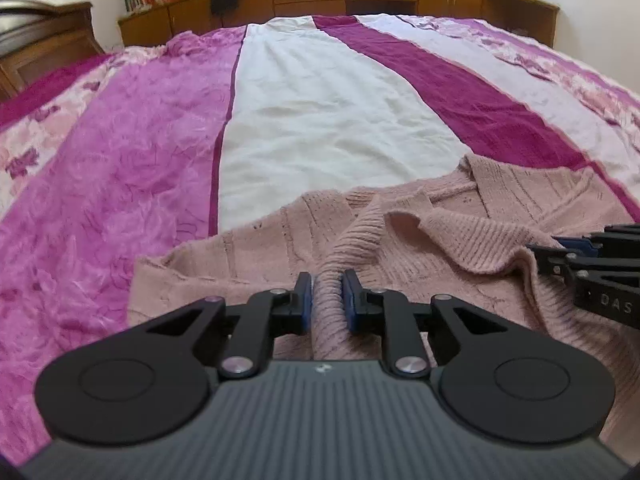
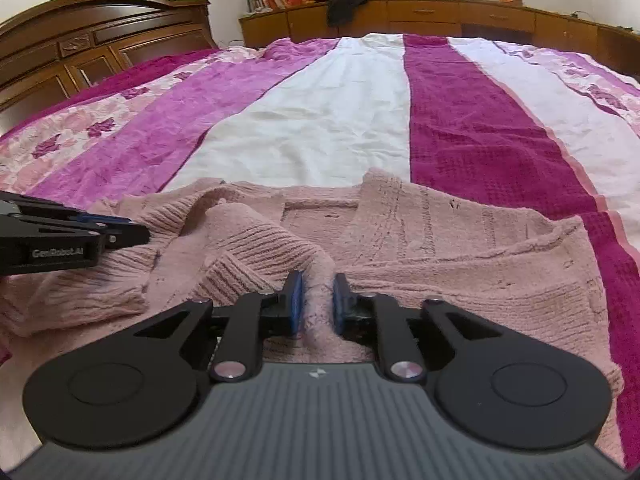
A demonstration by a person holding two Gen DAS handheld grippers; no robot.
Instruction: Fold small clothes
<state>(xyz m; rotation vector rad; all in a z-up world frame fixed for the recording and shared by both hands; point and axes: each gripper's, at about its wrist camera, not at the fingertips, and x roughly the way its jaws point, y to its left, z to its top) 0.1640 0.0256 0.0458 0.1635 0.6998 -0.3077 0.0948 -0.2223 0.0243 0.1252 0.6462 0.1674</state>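
Early stage: my left tongs and right tongs each pinch a ribbed edge of the pink knit cardigan, lying rumpled, barely folded, on the bed.

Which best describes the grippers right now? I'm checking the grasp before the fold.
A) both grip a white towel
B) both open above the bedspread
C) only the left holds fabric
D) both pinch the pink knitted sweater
D: the left gripper and right gripper each have a ridge of the pink knitted sweater between their blue pads.
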